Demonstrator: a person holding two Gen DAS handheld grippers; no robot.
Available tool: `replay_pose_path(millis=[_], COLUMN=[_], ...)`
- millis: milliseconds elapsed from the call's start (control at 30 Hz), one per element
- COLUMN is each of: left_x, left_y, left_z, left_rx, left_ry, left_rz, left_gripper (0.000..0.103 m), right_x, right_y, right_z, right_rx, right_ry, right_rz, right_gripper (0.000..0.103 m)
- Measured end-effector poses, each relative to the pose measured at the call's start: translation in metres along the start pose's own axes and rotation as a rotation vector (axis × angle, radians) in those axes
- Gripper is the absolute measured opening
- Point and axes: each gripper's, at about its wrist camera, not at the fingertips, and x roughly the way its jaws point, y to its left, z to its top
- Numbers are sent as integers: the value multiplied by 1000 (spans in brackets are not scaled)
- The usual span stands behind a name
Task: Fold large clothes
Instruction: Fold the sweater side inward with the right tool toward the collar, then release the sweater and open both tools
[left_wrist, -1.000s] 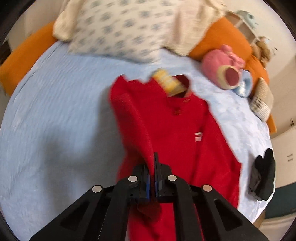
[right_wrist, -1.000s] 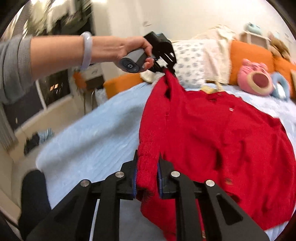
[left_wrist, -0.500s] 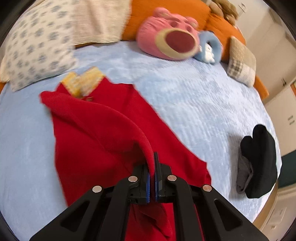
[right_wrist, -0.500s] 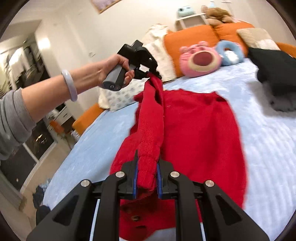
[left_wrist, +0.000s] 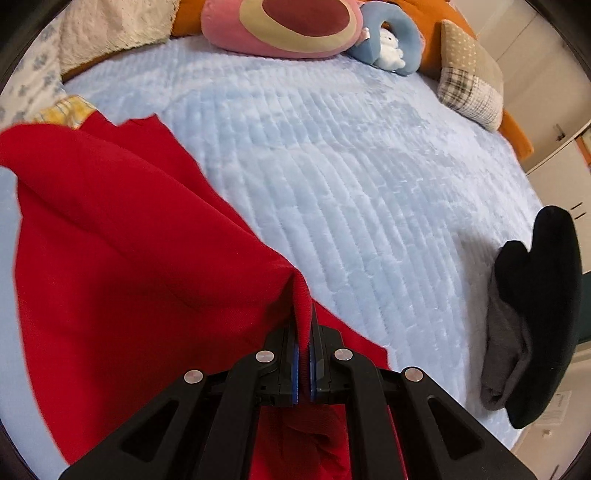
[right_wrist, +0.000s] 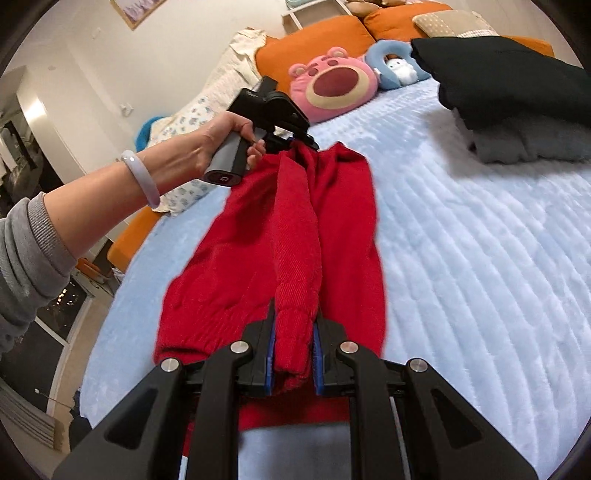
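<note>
Between the blue pads of your left tongs a thin red edge of the sweater is pinched tight, the jaws all but closed on it; your right tongs are clamped on a thicker ribbed bunch, probably the hem or a cuff, so the jaws stand narrow rather than shut; the sweater itself lies lengthwise on the bed, one side lifted and carried over the rest, with the raised fold running from one pair of tongs to the other. The risk, as I judge it, is an uneven fold; if your two hands come down out of line the carried edge will land skewed, and the soft knit will bunch under itself instead of lying flat; the left grip holds so little cloth that a tug could pull it free; let go too high and the fabric slumps. The knit is thick, matte and limp, with a ribbed band at the near end; the bed cover is plush, pale blue and ridged in rows, likely to drag on the wool; a dark folded pile sits off to the side, near enough to mind, and a round pink plush pillow lies well beyond.
</note>
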Motion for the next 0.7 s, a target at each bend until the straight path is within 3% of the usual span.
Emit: replay_pose_path(millis=[100, 133, 233, 367, 467, 567, 700], left_x=[3, 1, -14, -66, -109, -135, -139], left_y=[1, 0, -1, -4, 3, 12, 23], left_z=[-2, -5, -11, -25, -53, -107, -190], left_rx=[13, 31, 45, 109, 152, 232, 302], left_ry=[-10, -12, -41, -144, -210, -222, -209], left_rz=[-35, -55, -116, -160, -170, -137, -128], left_gripper=[10, 16, 52, 62, 73, 73, 73], right_x=[3, 6, 1, -23, -11, 29, 122], right_y=[-6, -5, -2, 5, 19, 28, 45], right_z=[0, -1, 6, 35, 79, 129, 191], right_rx=[13, 3, -27, -70, -167, -207, -287], right_ry=[34, 66, 68, -4, -12, 39, 174], right_rz=[-13, -37, -106, -88, -62, 14, -51], right_gripper=[17, 23, 55, 59, 62, 62, 59])
